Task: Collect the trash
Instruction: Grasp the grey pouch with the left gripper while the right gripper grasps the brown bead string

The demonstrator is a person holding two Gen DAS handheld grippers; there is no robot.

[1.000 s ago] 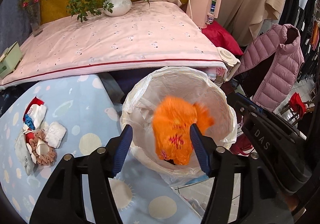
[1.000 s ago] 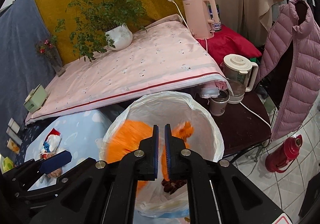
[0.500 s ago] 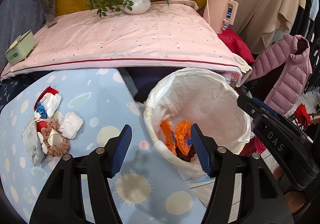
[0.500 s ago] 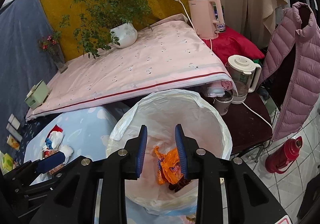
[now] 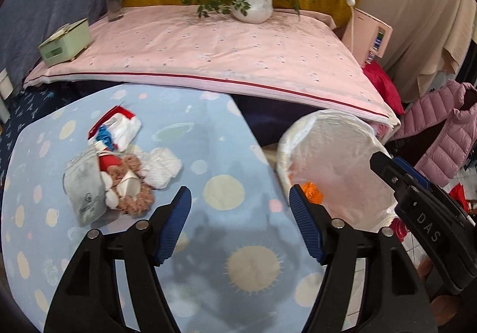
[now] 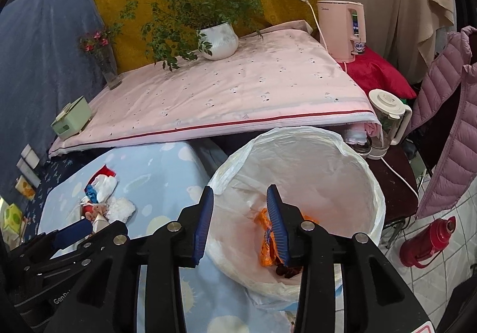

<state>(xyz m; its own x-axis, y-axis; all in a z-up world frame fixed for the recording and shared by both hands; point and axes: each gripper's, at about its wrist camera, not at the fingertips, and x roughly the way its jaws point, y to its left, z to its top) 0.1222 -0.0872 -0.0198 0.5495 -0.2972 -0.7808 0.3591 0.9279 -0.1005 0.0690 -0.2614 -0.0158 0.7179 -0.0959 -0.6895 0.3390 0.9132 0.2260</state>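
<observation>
My right tongs (image 6: 240,221) have just been opening, nothing between them, above the lined bin (image 6: 342,154) where the orange wrapper (image 6: 266,246) lies. My left tongs (image 5: 238,225) gape wider, empty, over the table (image 5: 208,154); more trash (image 5: 119,166) sits left.

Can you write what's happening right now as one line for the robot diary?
stage: orange wrapper dropped in lined bin | right gripper: just opening, empty | left gripper: open, empty | left: trash pile on cloth
</observation>
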